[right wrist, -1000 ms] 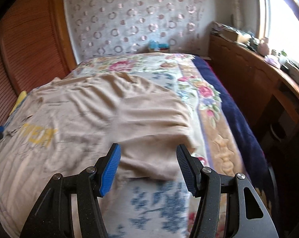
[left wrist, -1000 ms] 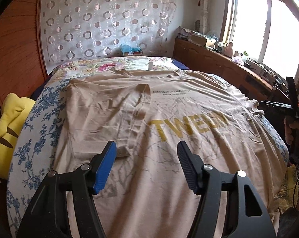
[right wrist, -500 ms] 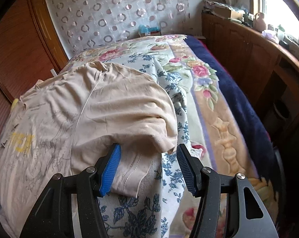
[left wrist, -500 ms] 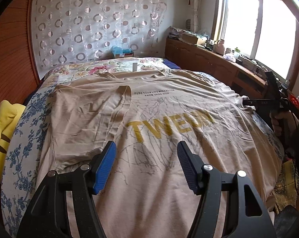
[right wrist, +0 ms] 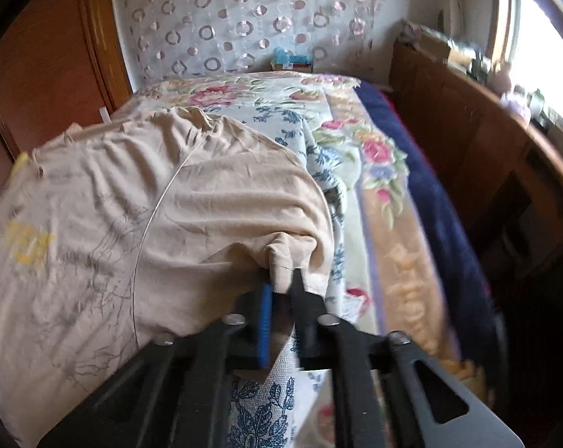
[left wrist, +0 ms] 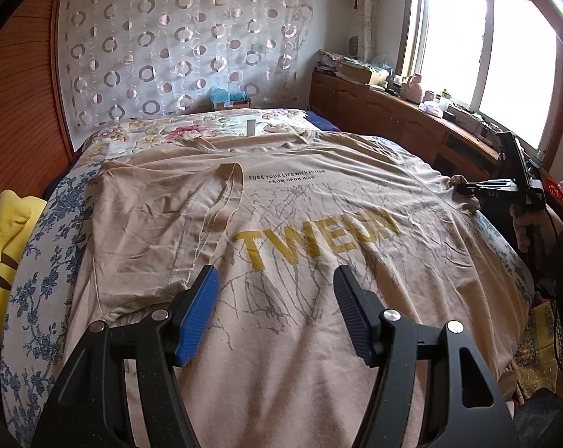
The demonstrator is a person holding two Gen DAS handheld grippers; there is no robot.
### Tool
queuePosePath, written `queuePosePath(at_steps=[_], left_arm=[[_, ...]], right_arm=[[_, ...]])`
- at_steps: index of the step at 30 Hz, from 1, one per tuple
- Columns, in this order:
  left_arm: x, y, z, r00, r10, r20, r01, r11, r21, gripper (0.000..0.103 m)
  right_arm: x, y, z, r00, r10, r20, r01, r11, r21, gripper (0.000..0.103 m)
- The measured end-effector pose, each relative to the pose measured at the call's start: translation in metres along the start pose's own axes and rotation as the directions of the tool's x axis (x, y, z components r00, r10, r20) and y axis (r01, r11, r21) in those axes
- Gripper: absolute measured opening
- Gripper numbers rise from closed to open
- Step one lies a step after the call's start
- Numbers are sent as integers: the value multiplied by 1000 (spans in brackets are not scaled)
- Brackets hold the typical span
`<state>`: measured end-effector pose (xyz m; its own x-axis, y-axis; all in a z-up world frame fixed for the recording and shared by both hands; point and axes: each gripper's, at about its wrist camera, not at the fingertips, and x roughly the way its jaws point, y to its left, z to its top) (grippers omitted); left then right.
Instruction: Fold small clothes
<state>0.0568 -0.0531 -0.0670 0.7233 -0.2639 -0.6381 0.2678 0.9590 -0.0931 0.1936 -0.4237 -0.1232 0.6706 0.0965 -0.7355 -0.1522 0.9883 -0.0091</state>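
Pinching the T-shirt's right sleeve (right wrist: 281, 257) between just-closed jaws, right gripper (right wrist: 281, 291) leads; left gripper (left wrist: 276, 310) hovers released above the shirt's middle.

Bedroom in home. Bed (left wrist: 57, 261) fills most of view, covered with floral sheet in blue, pink, cream. Beige T-shirt (left wrist: 319, 280) spread across it. Yellow plush toy (left wrist: 5, 246) at bed's left edge. Sheer curtain (left wrist: 177, 44) with ring pattern hangs behind bed's far end. Wood-panelled wall (left wrist: 16, 104) at left. Long wooden cabinet (left wrist: 386, 112) under bright window (left wrist: 487, 48), top cluttered with boxes, bottles, small household items.
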Motion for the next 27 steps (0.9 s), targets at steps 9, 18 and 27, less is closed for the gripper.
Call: queuePosePath(at_steps=[9,18,27], left_arm=[[-2,1,2,1000,11,13,-11,1000,-1,65],[-7,-2,4,999,20,25,-20,1000,5,65],[-8,-3,2,999,17,29,-17,1000,-3,65]], right_arm=[[-36,46,10,990,52,131,-43,997,-70,5],[-50,115,-6,968,215,127,-188,962,-201,5],[-21,131,-21,974,227,16,-219,952,-215,15]])
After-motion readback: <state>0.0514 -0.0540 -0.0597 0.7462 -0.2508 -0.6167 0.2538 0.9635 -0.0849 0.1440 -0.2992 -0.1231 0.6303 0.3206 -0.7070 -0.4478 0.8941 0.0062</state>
